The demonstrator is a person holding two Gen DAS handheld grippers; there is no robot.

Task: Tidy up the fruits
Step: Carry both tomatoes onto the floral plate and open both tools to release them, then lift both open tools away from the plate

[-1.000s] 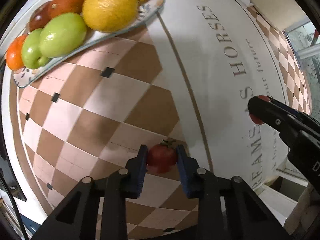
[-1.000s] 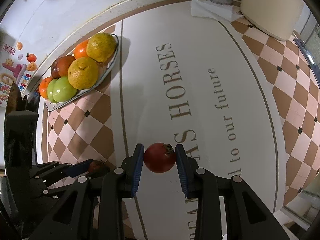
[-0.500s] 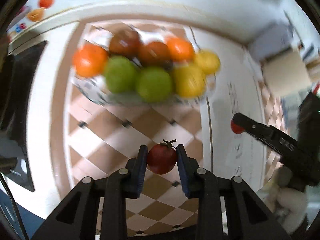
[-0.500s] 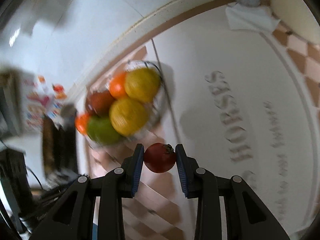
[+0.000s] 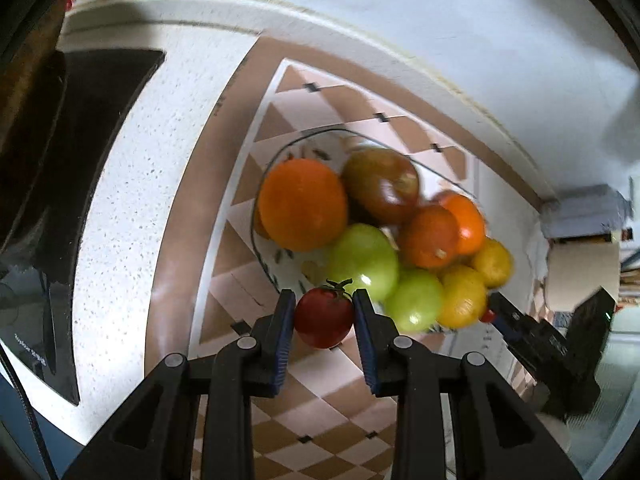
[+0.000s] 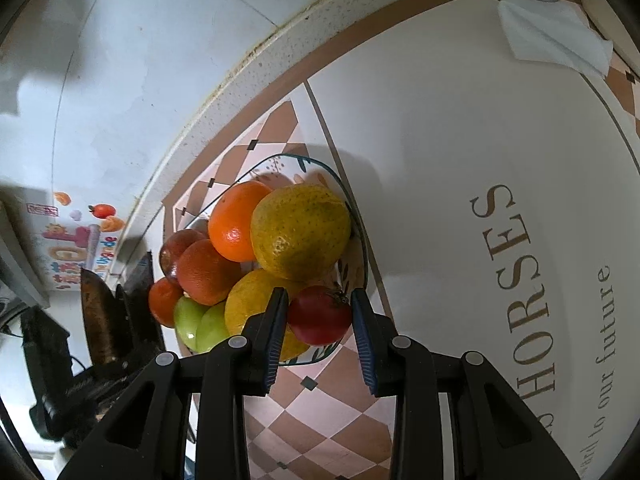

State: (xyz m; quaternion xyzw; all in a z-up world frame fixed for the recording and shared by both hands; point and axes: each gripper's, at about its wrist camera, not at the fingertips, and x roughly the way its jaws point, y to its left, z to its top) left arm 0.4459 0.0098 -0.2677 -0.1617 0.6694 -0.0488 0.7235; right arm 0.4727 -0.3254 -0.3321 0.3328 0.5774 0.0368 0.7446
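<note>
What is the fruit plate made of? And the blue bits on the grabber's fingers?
The plate looks like clear glass with painted leaf shapes: the checkered tablecloth shows through its rim. It could be clear plastic. The blue pads on the right gripper look like ridged rubber, matte and finely ribbed, pressed against a red tomato.

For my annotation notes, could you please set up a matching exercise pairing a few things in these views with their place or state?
Things:
1. left claw
2. glass plate
3. white napkin
4. right claw

Place or state:
A. piled with fruit
B. lies flat near the far table edge
C. shut on a tomato with a green stem
D. shut on a tomato, over the plate's near rim

Pairs: 1-C, 2-A, 3-B, 4-D
</note>
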